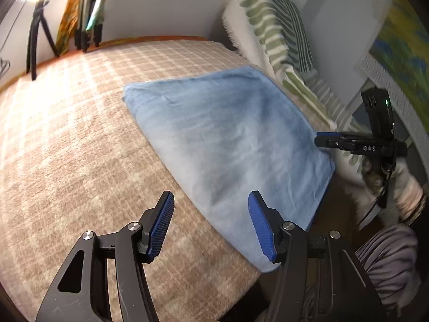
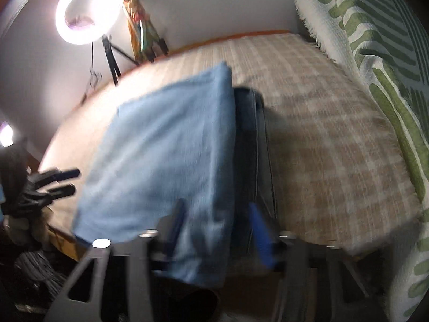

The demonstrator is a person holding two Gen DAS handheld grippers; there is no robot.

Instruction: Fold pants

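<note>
The light blue pants (image 1: 228, 139) lie folded into a flat rectangle on the checked beige bed cover (image 1: 67, 147), near its front edge. My left gripper (image 1: 210, 225) is open and empty, hovering just above the near edge of the pants. My right gripper (image 2: 217, 230) is open over the near right edge of the pants (image 2: 166, 166); that view is blurred. The right gripper also shows in the left wrist view (image 1: 356, 142) at the right side of the pants. The left gripper shows at the left of the right wrist view (image 2: 51, 185).
A green-and-white patterned throw (image 1: 278, 35) hangs along the right side of the bed. A ring light (image 2: 87, 8) on a tripod stands at the far wall, beside hanging scarves (image 1: 85, 10). A dark item (image 2: 249, 134) lies under the pants' right edge. Grey fabric (image 1: 388, 263) lies below the bed.
</note>
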